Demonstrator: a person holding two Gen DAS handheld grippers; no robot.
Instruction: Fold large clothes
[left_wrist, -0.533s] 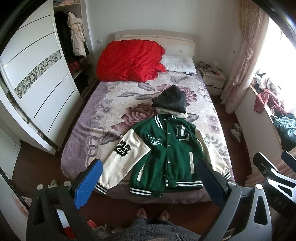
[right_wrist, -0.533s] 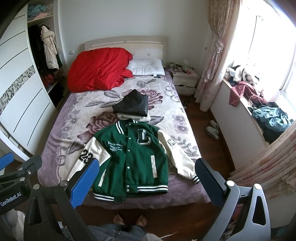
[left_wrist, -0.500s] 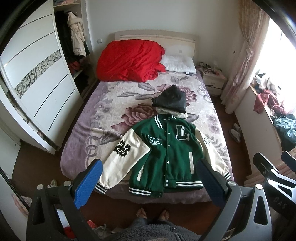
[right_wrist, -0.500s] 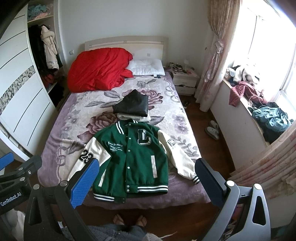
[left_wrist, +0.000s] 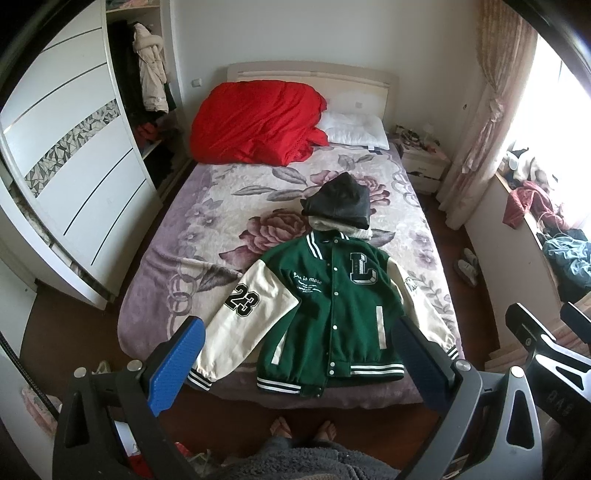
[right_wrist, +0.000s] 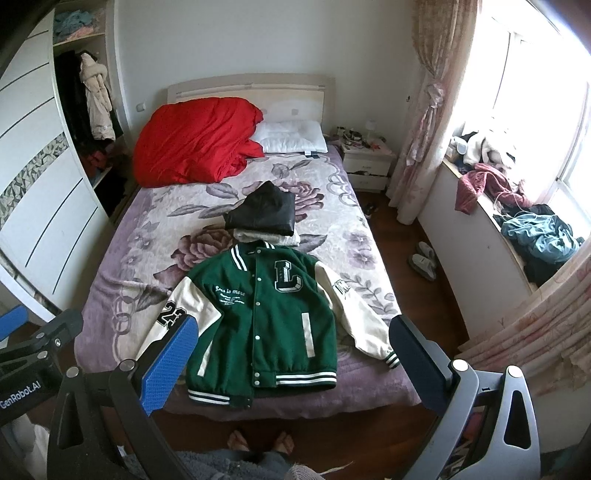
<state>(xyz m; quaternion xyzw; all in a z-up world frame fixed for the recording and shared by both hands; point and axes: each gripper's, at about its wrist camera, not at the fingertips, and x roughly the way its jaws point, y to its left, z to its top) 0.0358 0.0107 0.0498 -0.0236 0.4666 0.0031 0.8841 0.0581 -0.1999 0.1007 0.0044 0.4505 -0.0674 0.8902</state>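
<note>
The green varsity jacket lies flat, front up and buttoned, at the near end of the bed, its hem at the near edge. Just beyond its collar sits a stack of folded clothes (black on top). At far left, the open wardrobe holds hanging coats. The left gripper and right gripper hover above the floor, fingers spread, gripping nothing. Only the right wrist view shows the wardrobe's top shelf with bundled fabric and the windowsill in full, piled with clothes.
</note>
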